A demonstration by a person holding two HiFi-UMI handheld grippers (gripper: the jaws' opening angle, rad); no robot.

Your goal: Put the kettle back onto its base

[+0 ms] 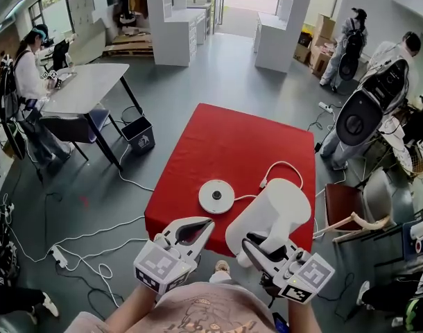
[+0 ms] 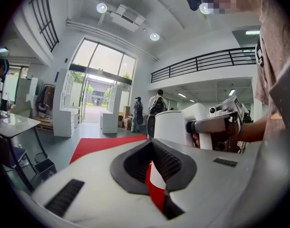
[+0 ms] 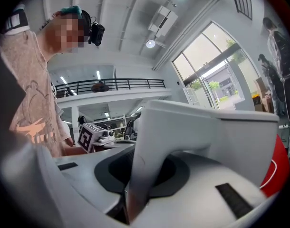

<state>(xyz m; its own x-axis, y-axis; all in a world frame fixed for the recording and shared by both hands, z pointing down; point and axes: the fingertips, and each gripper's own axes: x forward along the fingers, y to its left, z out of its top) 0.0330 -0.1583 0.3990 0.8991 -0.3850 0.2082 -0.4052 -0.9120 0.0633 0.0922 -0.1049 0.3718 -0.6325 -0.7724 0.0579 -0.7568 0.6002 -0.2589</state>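
The white kettle [image 1: 268, 212] hangs over the front right part of the red table [image 1: 225, 148], right of the base and apart from it. My right gripper [image 1: 256, 247] is shut on the kettle's handle [image 3: 144, 172], which stands upright between its jaws. The round white base [image 1: 216, 196] lies flat near the table's front edge, its cord [image 1: 281, 165] looping away to the right. My left gripper [image 1: 197, 227] floats at the front edge just below the base, shut and holding nothing. In the left gripper view, the kettle [image 2: 171, 127] and right gripper [image 2: 216, 122] are at the right.
A grey desk [image 1: 87, 89] with a seated person and a black bin [image 1: 139, 134] stand left of the table. White cables [image 1: 80, 252] trail on the floor at the front left. A chair [image 1: 343, 207] and other gear crowd the right side. People stand at the far right.
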